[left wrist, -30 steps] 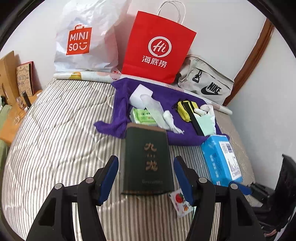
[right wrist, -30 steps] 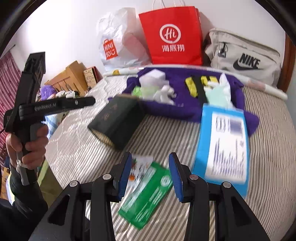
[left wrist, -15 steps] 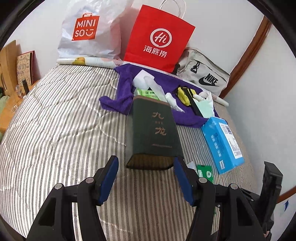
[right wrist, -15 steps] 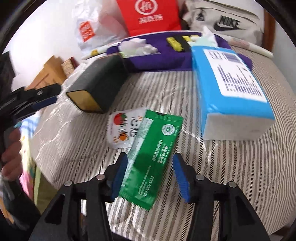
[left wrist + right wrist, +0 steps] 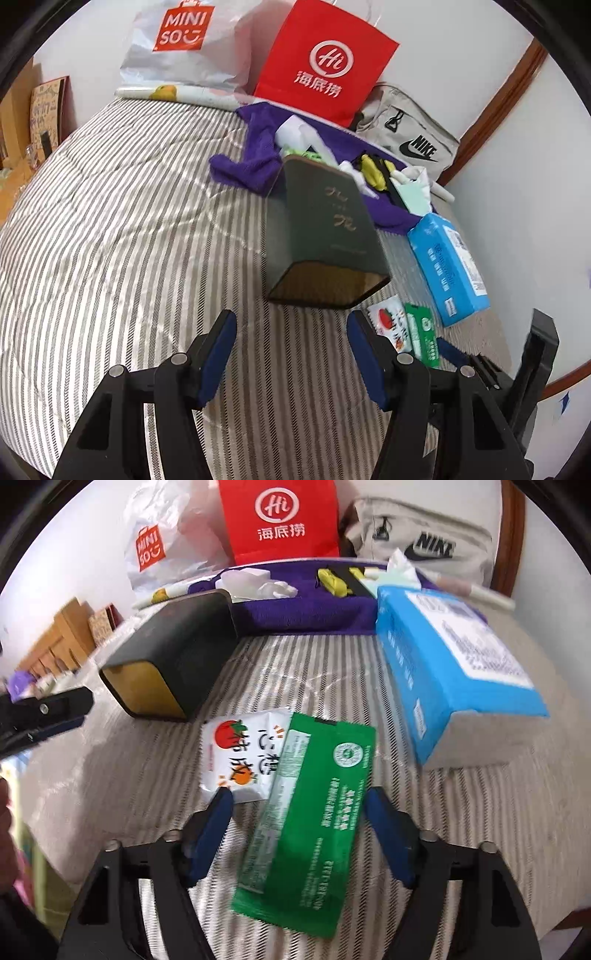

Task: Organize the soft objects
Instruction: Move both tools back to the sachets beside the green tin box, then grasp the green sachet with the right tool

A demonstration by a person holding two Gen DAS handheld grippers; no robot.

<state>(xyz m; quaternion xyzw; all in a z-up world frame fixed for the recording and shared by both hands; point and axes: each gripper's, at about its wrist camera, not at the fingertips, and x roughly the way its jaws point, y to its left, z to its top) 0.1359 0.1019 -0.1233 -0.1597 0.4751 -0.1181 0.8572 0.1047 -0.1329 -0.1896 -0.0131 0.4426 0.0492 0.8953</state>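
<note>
My left gripper (image 5: 290,325) is open with nothing between its fingers. A dark green box (image 5: 321,229) lies on the striped bed just ahead of it. My right gripper (image 5: 298,799) hangs low over a green packet (image 5: 306,823). Its jaws are opening and stand on either side of the packet without pressing on it. The packet overlaps a white packet with a tomato print (image 5: 243,757). A blue tissue pack (image 5: 454,672) lies to the right. Small soft items sit on a purple cloth (image 5: 303,609) behind.
A red paper bag (image 5: 325,62), a white Miniso bag (image 5: 181,44) and a grey Nike bag (image 5: 413,144) lean on the wall behind the bed. The bed's edge runs close under both grippers. Cardboard boxes (image 5: 62,635) stand off to the left.
The left gripper has drawn back, so the dark green box is now ahead of its fingers instead of between them. The right gripper has sunk over the green packet and its jaws have widened.
</note>
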